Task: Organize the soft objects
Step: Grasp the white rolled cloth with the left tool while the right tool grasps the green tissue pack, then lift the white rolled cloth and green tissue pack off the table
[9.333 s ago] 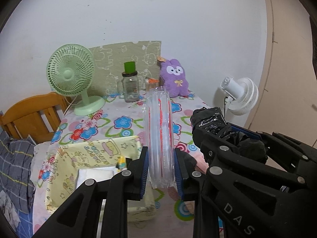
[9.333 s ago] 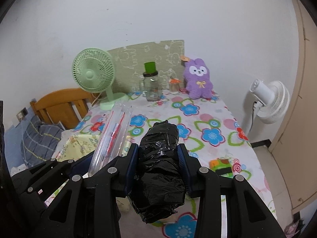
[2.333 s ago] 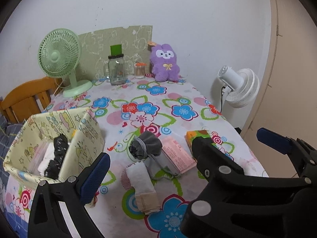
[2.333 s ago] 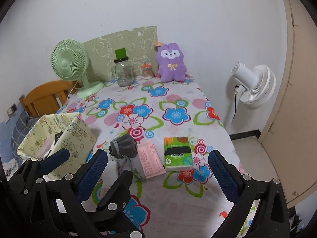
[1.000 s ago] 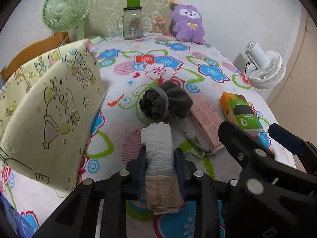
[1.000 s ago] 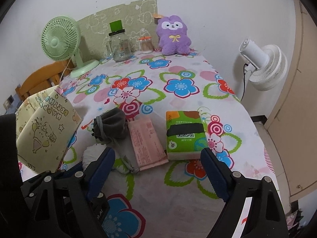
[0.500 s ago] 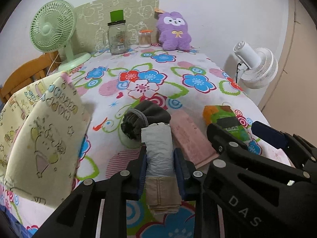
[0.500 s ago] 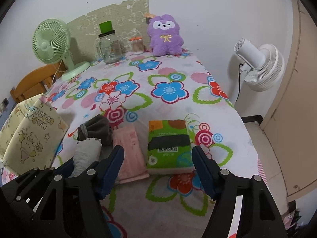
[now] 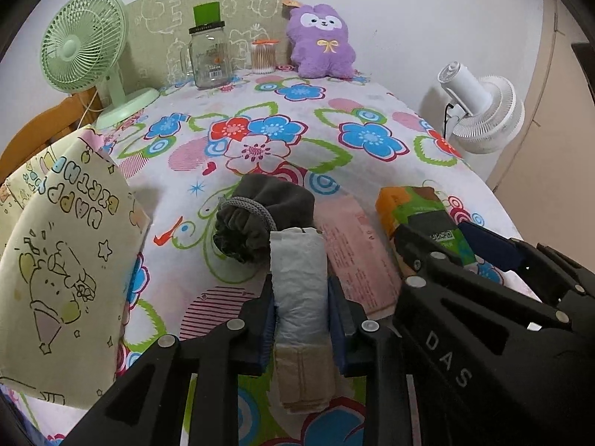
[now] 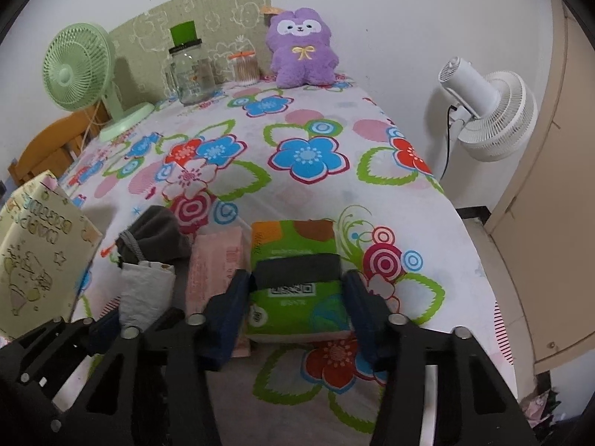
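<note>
Left fingers (image 9: 300, 310) clamped on a white rolled bundle (image 9: 299, 290), blue pads pressed against both its sides, beige folded end hanging out below toward the camera. Right fingers (image 10: 295, 303) closing around a green tissue pack (image 10: 295, 278), one pad at each long side; left pad seemingly at the pack's edge, right pad perhaps a sliver clear (hard to tell through the fisheye bend). Pack lying flat on the table (image 10: 316, 186), dark band and code label facing up.

Just left of the pack, touching or nearly so, a pink flat packet (image 10: 214, 260). Beyond the bundle's far end, a grey drawstring pouch (image 9: 260, 219), cord mouth turned toward the camera, resting on the flowered cloth. Farther left, at the table's edge, a yellow cartoon-printed fabric bin (image 9: 63, 260), its near wall sagging.

At the far end of the table, against the wall: green desk fan (image 9: 83, 44), glass jar with a green lid (image 9: 208, 52), small cotton-swab pot (image 9: 264, 55), purple plush toy (image 9: 321, 42). Off the table to the right, a white fan (image 10: 487, 111) on the floor.
</note>
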